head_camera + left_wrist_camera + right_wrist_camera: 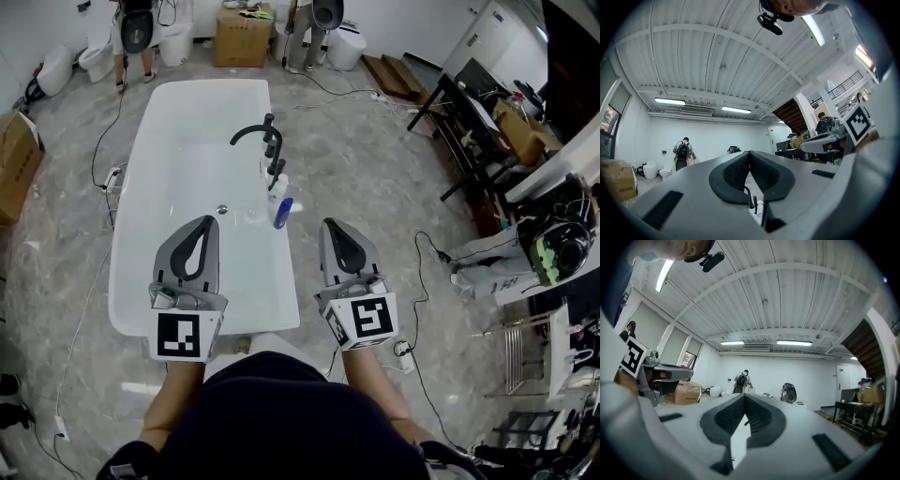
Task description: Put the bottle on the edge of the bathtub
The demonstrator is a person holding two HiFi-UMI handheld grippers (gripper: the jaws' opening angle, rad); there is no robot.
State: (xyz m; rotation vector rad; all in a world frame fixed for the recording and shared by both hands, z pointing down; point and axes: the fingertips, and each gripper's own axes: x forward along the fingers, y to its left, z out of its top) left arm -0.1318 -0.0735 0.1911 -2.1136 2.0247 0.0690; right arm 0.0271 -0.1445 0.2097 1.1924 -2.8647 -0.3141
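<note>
since the blue bottle stands on the right rim of the bathtub, just beside a white bottle and near the black faucet, the task looks finished as things lie (whether the bottle sits steady cannot be told from above). the left claw is closed tip to tip with nothing in it, and the right claw is likewise closed and empty. both hang near the person's body, well apart from the bottle. nothing appears left to do.
</note>
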